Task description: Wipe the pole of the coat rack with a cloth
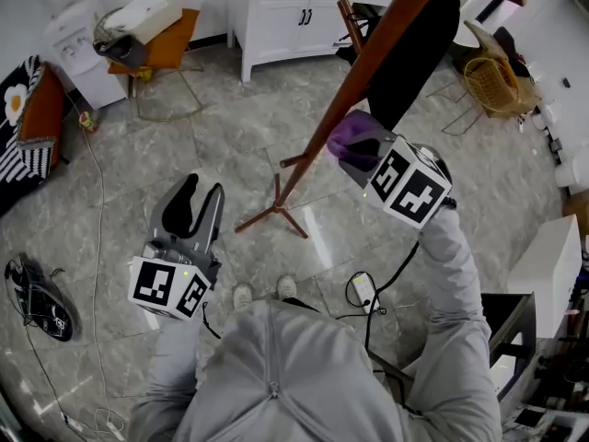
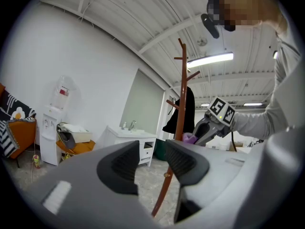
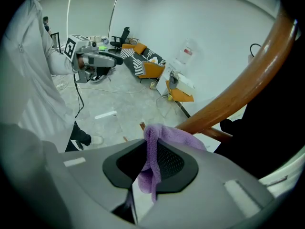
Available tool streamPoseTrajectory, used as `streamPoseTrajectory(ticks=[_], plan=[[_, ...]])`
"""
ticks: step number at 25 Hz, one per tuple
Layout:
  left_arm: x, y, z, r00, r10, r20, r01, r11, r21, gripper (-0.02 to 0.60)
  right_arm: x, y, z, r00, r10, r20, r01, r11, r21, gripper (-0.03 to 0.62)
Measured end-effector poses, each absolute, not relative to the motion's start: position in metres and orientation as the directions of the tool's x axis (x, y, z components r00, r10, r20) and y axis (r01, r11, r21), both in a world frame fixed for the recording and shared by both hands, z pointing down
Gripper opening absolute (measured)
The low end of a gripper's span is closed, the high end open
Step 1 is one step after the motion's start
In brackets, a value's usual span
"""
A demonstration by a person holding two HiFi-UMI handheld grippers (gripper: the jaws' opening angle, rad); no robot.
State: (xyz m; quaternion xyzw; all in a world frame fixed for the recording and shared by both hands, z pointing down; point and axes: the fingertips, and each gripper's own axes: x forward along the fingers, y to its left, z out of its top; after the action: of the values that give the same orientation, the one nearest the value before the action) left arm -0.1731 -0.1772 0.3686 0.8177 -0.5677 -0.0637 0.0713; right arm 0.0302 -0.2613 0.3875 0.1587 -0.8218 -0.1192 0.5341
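The right claw (image 1: 357, 157) is clamping a purple cloth (image 1: 353, 136) between its jaws, a fold of the fabric hanging down through the gap in the right gripper view. The cloth is bunching over the top of the claw and pressing against the brown wooden pole (image 1: 373, 67) of the coat rack, about midway up its height, below the black coat (image 1: 419, 40) that is hanging from an upper peg. The pole is rising from splayed feet (image 1: 274, 212) on the grey marble floor (image 1: 212, 127).

The left claw (image 1: 190, 203) is hanging low and well apart from the rack, over the floor. Its jaws are standing apart with nothing between them. In the left gripper view the pole is showing only far behind the gap. It is taking no part in the wipe and is not steadying the rack.

By the look of it, the wiping is under way, since cloth and pole are meeting. Nothing on the wood is showing which stretches are done, so how much is already clean cannot be told. Judging by the contact point, the lower run down to the feet and the upper run behind the coat are both waiting for strokes. A white cabinet (image 1: 304, 17) is standing against the far wall, clear of the work.
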Motion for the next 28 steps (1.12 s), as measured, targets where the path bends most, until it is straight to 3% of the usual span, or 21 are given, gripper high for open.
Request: streamPoseTrajectory(ticks=[17,28], plan=[[-0.148,-0.184,0.363,0.406,-0.913,-0.033,-0.897,-0.405,0.177,0.178,0.097,-0.219,0.385,-0.321,-0.453,0.832,-0.232,0.889,0.395,0.055],[-0.13,-0.191,0.366,0.444,-0.895,-0.032,-0.879,-0.442,0.179,0.178,0.134,-0.174,0.423,-0.366,-0.386,0.847,-0.384,0.891,0.24,0.055]])
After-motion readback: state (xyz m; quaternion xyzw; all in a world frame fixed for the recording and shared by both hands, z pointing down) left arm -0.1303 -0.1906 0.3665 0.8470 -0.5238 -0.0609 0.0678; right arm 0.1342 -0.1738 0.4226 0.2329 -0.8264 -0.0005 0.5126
